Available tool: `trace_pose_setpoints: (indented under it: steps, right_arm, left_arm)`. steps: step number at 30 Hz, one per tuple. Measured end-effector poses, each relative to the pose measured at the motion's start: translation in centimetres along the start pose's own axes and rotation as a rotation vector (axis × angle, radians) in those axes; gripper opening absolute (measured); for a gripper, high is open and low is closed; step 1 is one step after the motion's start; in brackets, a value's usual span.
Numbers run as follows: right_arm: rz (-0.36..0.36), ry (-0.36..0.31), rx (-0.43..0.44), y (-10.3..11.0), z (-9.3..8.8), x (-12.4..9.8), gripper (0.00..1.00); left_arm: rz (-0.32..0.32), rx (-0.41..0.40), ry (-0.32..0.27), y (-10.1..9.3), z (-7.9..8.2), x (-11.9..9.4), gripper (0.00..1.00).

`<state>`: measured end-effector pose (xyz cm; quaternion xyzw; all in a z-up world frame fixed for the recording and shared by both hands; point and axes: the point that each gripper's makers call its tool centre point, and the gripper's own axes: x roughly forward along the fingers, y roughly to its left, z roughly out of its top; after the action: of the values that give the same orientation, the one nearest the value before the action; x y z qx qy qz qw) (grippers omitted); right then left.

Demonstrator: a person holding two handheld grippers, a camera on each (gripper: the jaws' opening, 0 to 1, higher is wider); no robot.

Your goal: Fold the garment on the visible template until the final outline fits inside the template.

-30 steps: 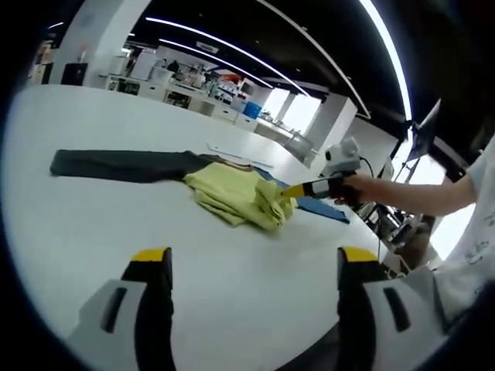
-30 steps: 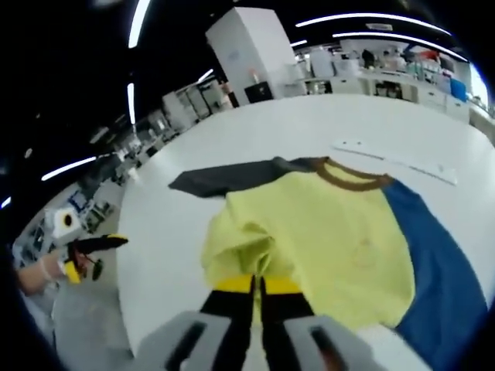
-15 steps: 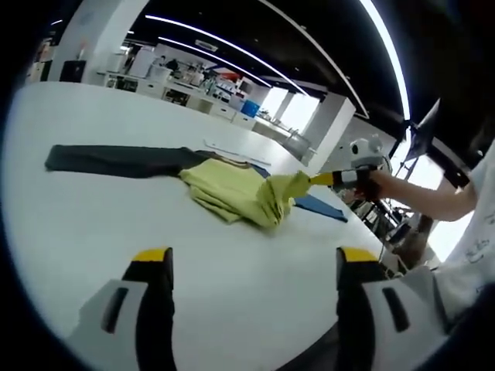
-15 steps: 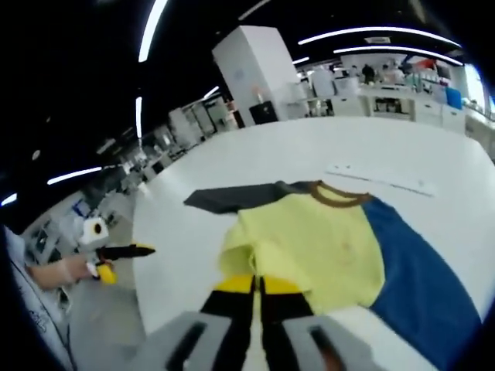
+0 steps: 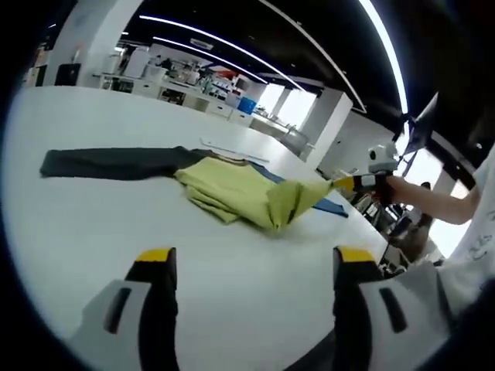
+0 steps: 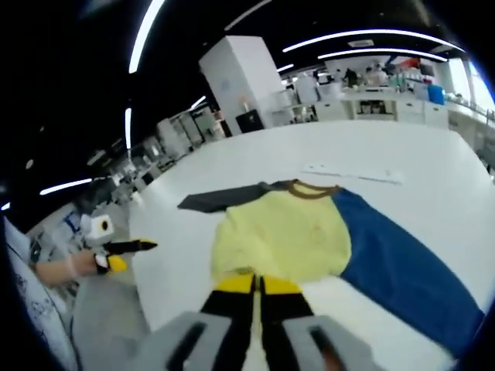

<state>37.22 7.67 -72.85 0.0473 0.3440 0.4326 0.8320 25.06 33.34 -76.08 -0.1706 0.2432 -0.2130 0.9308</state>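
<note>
A garment with a yellow body [image 6: 282, 236], a brown collar [image 6: 309, 189], a dark grey sleeve [image 6: 220, 199] and a broad blue part [image 6: 394, 263] lies on the white table [image 6: 402, 147]. My right gripper [image 6: 257, 284] is shut on the yellow hem nearest it, and the cloth stretches out from its tips. In the left gripper view, that gripper [image 5: 352, 183] holds the yellow cloth [image 5: 240, 189] drawn out to the right, with the grey sleeve [image 5: 108, 162] at the left. My left gripper [image 5: 255, 259] stands open above bare table, well short of the garment.
A thin white strip [image 6: 352, 171] lies on the table beyond the collar. A hand [image 6: 69, 267] holds the left gripper [image 6: 128, 247] off the table's left edge. Benches and shelves stand far behind. Bare table [image 5: 116, 224] surrounds the garment.
My right gripper has pulled the yellow hem back toward itself, spreading the bunched cloth flatter and baring more blue. The left gripper has stayed open and nearly still.
</note>
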Motion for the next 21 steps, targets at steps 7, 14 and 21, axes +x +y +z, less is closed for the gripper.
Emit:
trace_pose_setpoints:
  steps: [7, 14, 21]
  right_arm:
    - [-0.028, -0.010, 0.038, -0.5, -1.7, -1.7, 0.00]
    - [-0.053, 0.015, 0.059, -0.9, -4.6, -2.9, 0.00]
    - [-0.070, 0.003, 0.109, -1.2, -6.0, -3.4, 0.00]
  left_arm:
    - [-0.003, 0.060, 0.022, -0.5, 0.5, 0.8, 0.74]
    - [0.004, 0.136, 0.063, -0.2, 1.3, 2.6, 0.67]
    - [0.041, 0.226, 0.065, 0.1, 2.5, 4.7, 0.50]
